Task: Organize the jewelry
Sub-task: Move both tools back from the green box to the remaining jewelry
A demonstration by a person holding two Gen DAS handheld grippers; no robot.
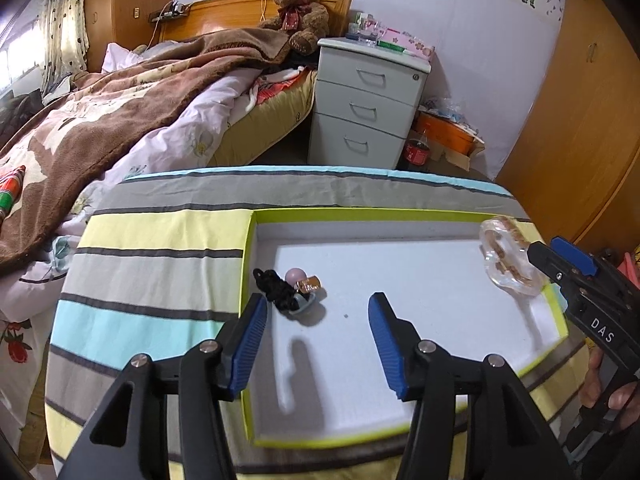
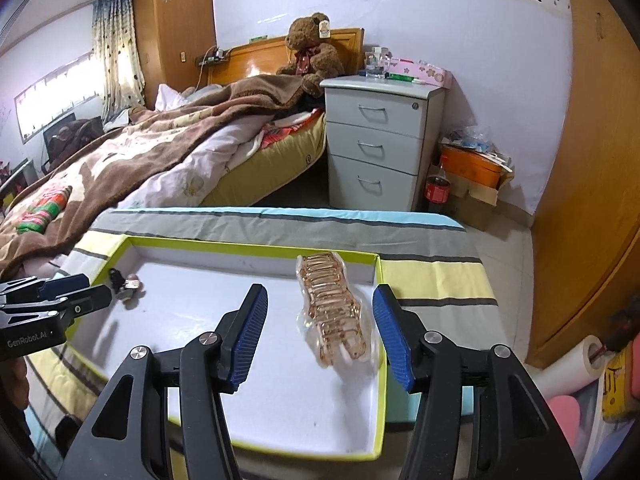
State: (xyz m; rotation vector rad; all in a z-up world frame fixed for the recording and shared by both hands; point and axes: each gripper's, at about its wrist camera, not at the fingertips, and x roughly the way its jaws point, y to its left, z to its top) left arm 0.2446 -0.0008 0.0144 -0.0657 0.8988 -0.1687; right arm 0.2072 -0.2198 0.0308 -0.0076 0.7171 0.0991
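Observation:
A shallow white tray with a lime-green rim (image 1: 249,264) (image 2: 240,249) sits on the striped cloth. At its left side lies a black hair tie with small charms (image 1: 288,292) (image 2: 125,283). My left gripper (image 1: 318,304) hovers open just behind it, with nothing between its blue pads. A rose-gold hair claw in a clear bag (image 2: 332,312) (image 1: 508,256) is at the tray's right side, its near end blurred. My right gripper (image 2: 320,292) stands open around it, and the pads do not touch it. Each gripper also shows at the edge of the other view: left gripper (image 2: 96,294), right gripper (image 1: 556,264).
The striped cloth (image 1: 160,280) covers a small table. Behind it stand a bed with a brown blanket (image 1: 120,120), a grey three-drawer cabinet (image 1: 364,108) and an orange box with a cola bottle (image 1: 440,136). Wooden wardrobe doors (image 2: 592,184) rise to the right.

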